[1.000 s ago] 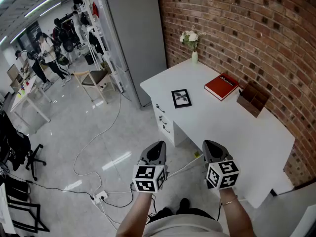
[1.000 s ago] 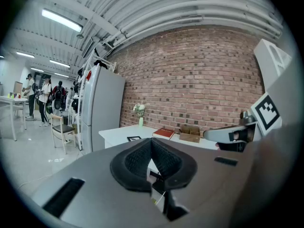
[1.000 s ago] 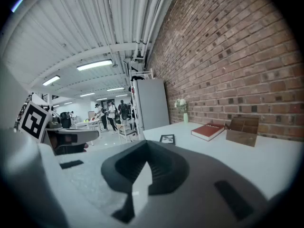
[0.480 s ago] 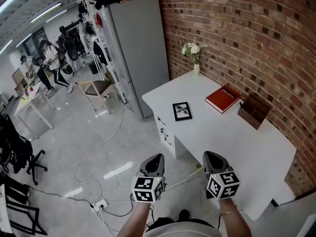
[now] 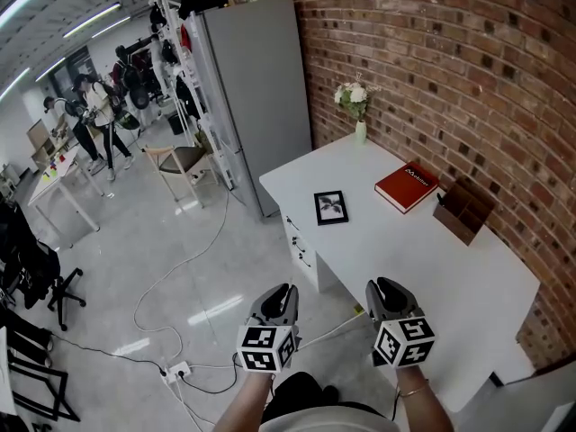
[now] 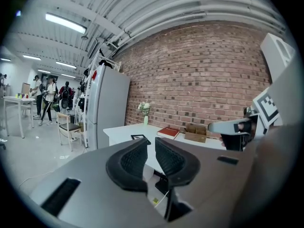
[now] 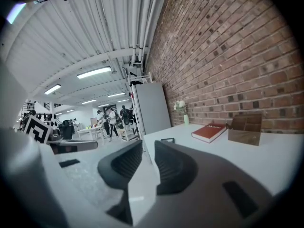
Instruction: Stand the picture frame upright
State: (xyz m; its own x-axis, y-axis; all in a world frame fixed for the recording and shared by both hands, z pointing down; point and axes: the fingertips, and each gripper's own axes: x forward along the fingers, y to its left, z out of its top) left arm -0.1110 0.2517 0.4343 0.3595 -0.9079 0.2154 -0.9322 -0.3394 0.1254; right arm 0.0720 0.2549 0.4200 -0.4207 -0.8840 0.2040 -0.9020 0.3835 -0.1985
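A small black picture frame (image 5: 330,207) lies flat near the left edge of the white table (image 5: 432,259); it also shows far off in the left gripper view as the frame (image 6: 139,137) and in the right gripper view as the frame (image 7: 167,140). My left gripper (image 5: 283,293) and right gripper (image 5: 385,288) are held side by side over the floor, well short of the frame. In their own views the left gripper (image 6: 151,139) and the right gripper (image 7: 148,144) show a narrow gap. Both pairs of jaws are opening, with nothing between them.
On the table lie a red book (image 5: 406,185) and a wooden box (image 5: 461,212), with a vase of flowers (image 5: 356,102) at the far corner by the brick wall. A grey cabinet (image 5: 256,97) stands left of the table. Cables (image 5: 180,268) trail across the floor; a chair (image 5: 180,156) and people stand further back.
The head view has shifted, so the table and frame sit lower in the picture. Both grippers also sit slightly lower in it, still side by side.
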